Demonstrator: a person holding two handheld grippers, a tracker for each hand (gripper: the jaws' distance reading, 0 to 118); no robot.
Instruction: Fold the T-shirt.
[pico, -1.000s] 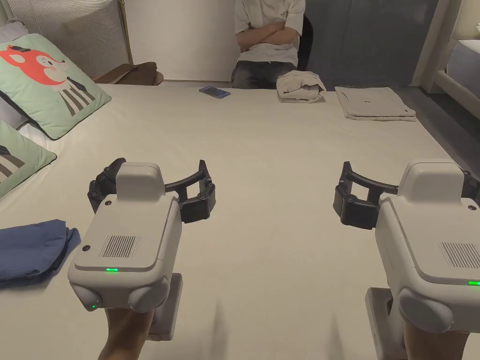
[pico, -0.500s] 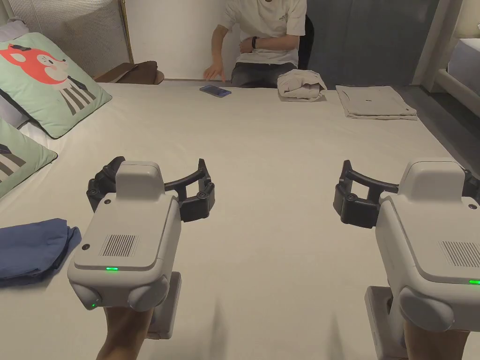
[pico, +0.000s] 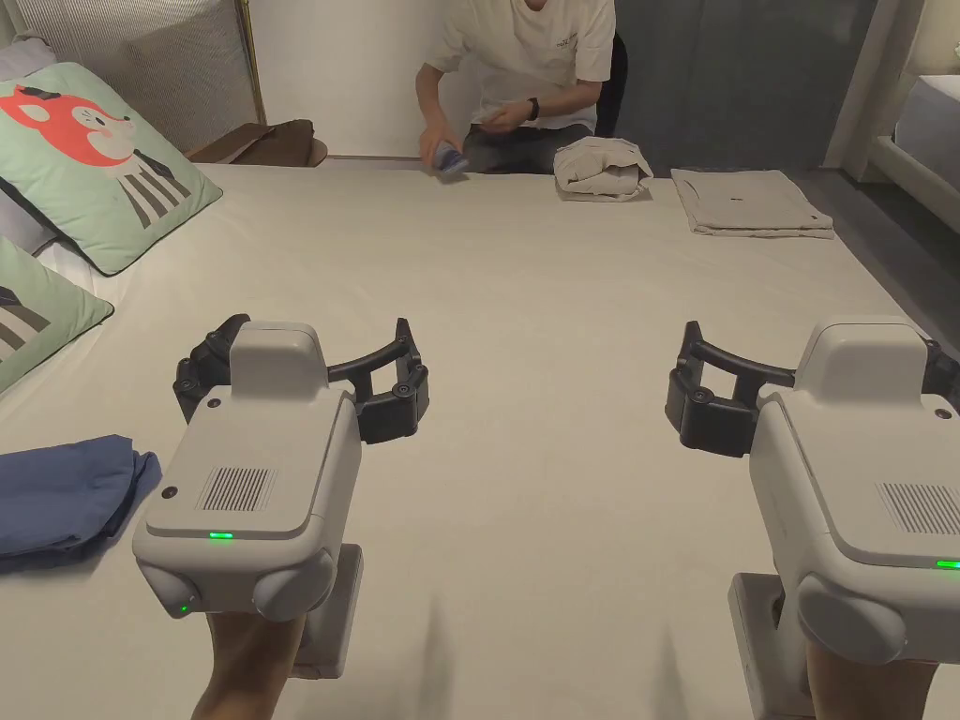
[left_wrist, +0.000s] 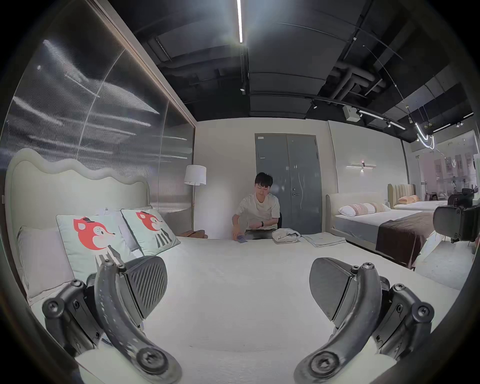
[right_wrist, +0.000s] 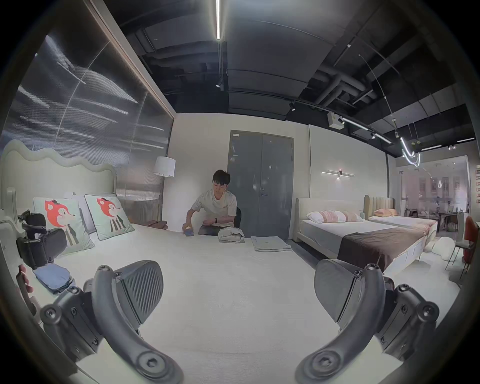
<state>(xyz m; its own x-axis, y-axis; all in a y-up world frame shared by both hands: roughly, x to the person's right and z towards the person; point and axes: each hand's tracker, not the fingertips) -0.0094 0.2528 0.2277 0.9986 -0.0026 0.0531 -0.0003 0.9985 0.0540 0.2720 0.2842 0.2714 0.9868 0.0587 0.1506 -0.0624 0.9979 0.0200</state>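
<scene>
**Q:** So how far had you got with the T-shirt?

**Me:** Honestly, nowhere yet. My left gripper (pico: 305, 380) and right gripper (pico: 816, 394) both hung over the bare bed (pico: 525, 309), jaws spread wide, gripping nothing.

**Q:** Where was the shirt then?

**Me:** Well ahead of my jaws: a bundled pale garment (pico: 600, 169) at the far edge, probably mine to fold, beside an already folded one (pico: 750, 202). Folded blue cloth (pico: 66, 492) lay just left of my left jaws.
</scene>
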